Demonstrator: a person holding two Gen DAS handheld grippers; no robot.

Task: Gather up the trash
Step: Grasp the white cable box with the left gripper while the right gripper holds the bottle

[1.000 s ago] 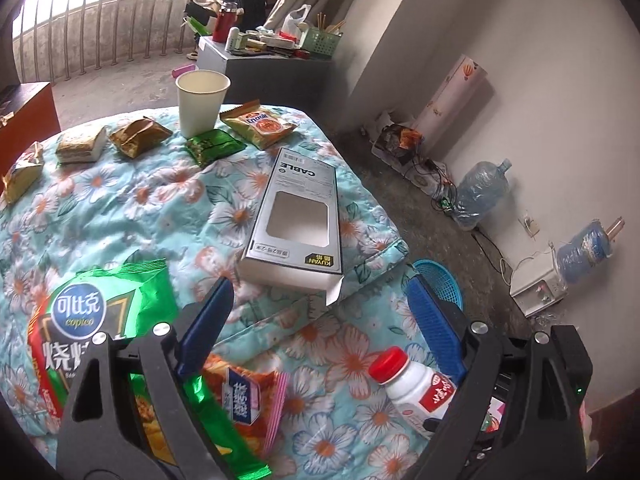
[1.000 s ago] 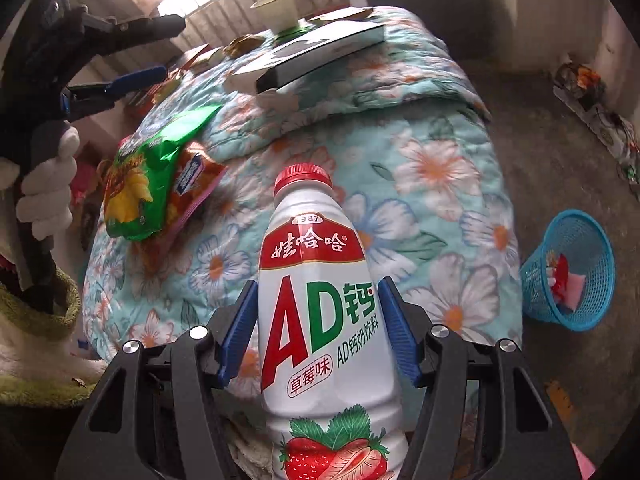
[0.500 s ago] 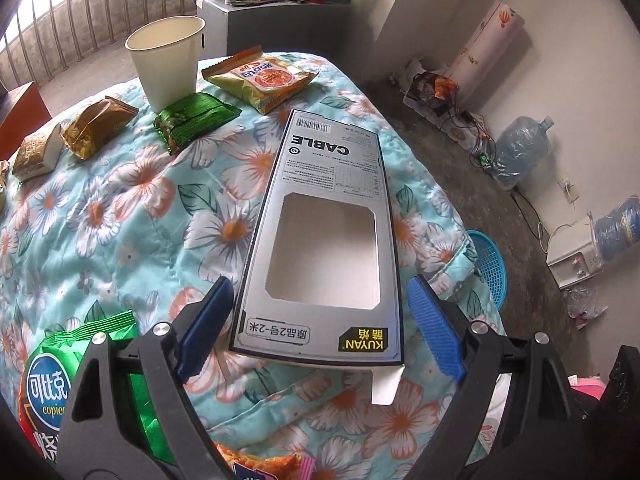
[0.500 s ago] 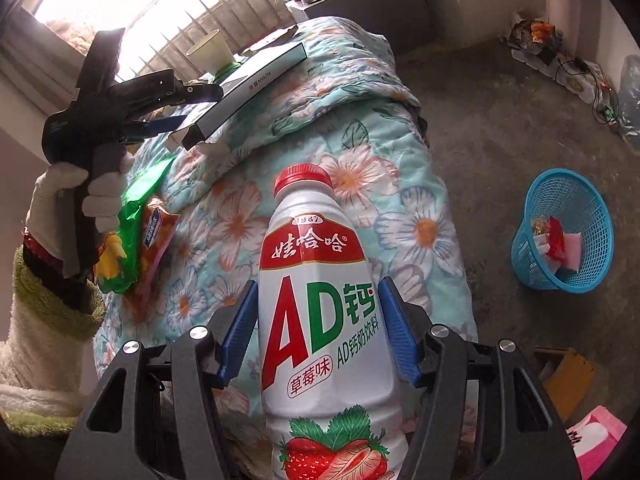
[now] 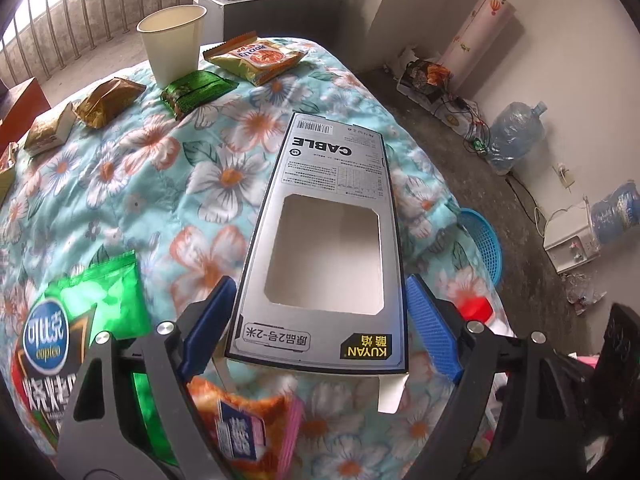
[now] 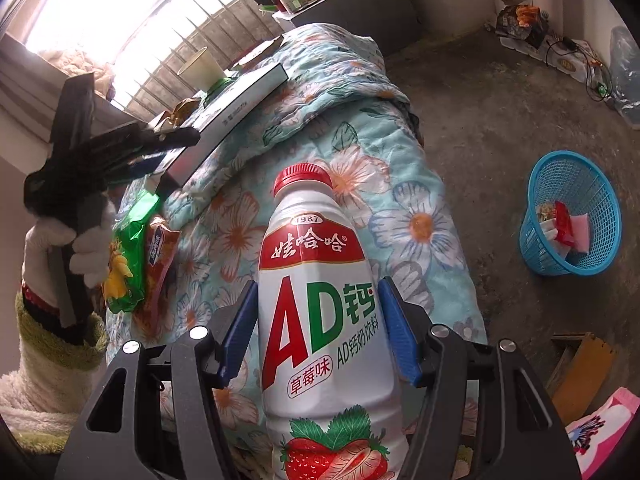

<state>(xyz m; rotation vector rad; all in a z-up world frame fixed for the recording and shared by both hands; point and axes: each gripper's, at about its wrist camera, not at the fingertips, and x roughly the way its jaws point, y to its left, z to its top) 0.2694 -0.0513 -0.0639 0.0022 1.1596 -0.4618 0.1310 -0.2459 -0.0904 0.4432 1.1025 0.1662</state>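
Observation:
A grey cable box with a cut-out window lies on the flowered quilt. My left gripper straddles its near end; the jaws are closing, with a thin gap left on each side of the box. In the right wrist view a gloved hand holds that gripper at the box. My right gripper is shut on a white strawberry milk bottle with a red cap, held off the bed. A blue basket with some wrappers in it stands on the floor to the right.
On the quilt lie a green chip bag, an orange snack packet, a paper cup, a noodle packet and green and gold packets. Water jugs and cables line the wall.
My left gripper has moved forward and down from the chip bag until the cable box lies between its jaws. The right gripper has rolled slightly, still holding the bottle.

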